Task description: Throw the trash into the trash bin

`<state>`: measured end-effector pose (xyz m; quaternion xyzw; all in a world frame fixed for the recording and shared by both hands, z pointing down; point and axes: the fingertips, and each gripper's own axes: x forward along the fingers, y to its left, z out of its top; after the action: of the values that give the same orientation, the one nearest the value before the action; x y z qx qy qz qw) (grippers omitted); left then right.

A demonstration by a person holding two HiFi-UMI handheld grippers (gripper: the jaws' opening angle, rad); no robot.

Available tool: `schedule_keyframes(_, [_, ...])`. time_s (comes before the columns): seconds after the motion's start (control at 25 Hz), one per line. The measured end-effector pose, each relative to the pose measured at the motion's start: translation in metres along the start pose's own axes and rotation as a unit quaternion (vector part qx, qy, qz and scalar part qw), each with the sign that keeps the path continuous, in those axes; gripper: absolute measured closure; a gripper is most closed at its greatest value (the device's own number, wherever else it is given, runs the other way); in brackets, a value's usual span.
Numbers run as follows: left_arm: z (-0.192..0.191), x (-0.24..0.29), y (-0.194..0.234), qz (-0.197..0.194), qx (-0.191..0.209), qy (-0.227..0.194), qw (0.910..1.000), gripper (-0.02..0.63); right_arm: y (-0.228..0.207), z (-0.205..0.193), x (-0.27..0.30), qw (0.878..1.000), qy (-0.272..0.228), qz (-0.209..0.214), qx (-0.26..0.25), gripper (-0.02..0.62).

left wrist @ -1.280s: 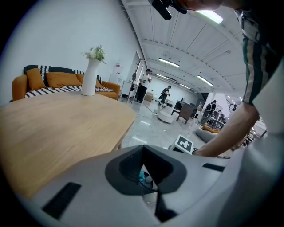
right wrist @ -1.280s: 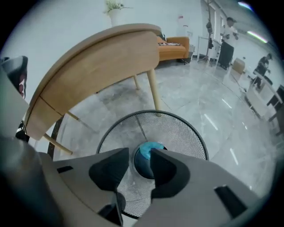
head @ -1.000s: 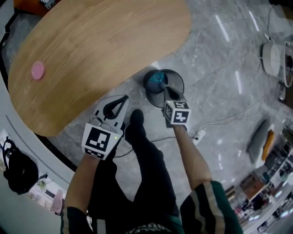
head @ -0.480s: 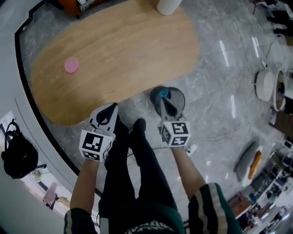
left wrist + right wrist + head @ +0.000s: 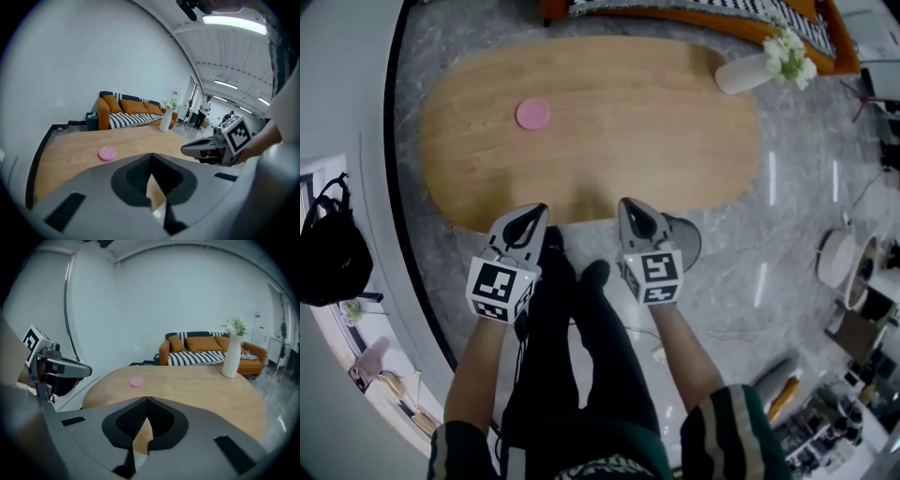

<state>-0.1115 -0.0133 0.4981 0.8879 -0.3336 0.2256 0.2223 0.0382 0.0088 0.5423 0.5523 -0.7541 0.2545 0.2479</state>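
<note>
Head view, looking steeply down: the right gripper [image 5: 630, 204], whose tip hung over the mouth of the trash bin [image 5: 688, 242] a second ago, has lifted away and now sits level with the left gripper [image 5: 531, 214] at the near edge of the wooden surface [image 5: 656, 122]. Both pairs of jaws are closed tip to tip with nothing between them, as each gripper view confirms. A blue scrap lay inside the bin in the earlier pictures; the right gripper now covers most of the bin, so its contents cannot be checked, but that drop looks done. The bin stands upright on the floor [image 5: 787, 187], mouth up, tucked partly under the surface's edge just beside the right gripper.

One likely piece of trash is left: a pink disc [image 5: 532, 114] lying flat on the surface, well apart from both grippers and nearer the left one. It is round, so it has no long axis and points no particular way; only its thin edge offers a grip. A white vase [image 5: 741, 73] with flowers stands at the far right end
</note>
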Motion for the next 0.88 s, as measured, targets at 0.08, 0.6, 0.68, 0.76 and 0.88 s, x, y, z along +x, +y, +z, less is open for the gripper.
schedule_keyframes(0.08, [-0.008, -0.015, 0.021, 0.021, -0.017, -0.002, 0.9996, 0.604, 0.023, 0.019, 0.017, 0.999, -0.006, 0.023, -0.022, 0.594])
schedule_keyframes(0.6, [-0.036, -0.061, 0.094, 0.079, -0.079, -0.016, 0.9936, 0.604, 0.105, 0.068, 0.082, 0.992, -0.017, 0.087, -0.093, 0.593])
schedule_keyframes(0.68, [-0.04, -0.059, 0.097, 0.078, -0.083, -0.013, 0.9934, 0.604, 0.11, 0.074, 0.09, 0.991, -0.029, 0.084, -0.098, 0.48])
schedule_keyframes(0.76, [-0.045, -0.058, 0.1, 0.075, -0.086, -0.01, 0.9934, 0.604, 0.112, 0.079, 0.098, 0.992, -0.041, 0.077, -0.095, 0.372])
schedule_keyframes(0.88, [-0.051, -0.058, 0.106, 0.074, -0.09, -0.004, 0.9932, 0.604, 0.113, 0.079, 0.11, 0.993, -0.038, 0.069, -0.09, 0.326])
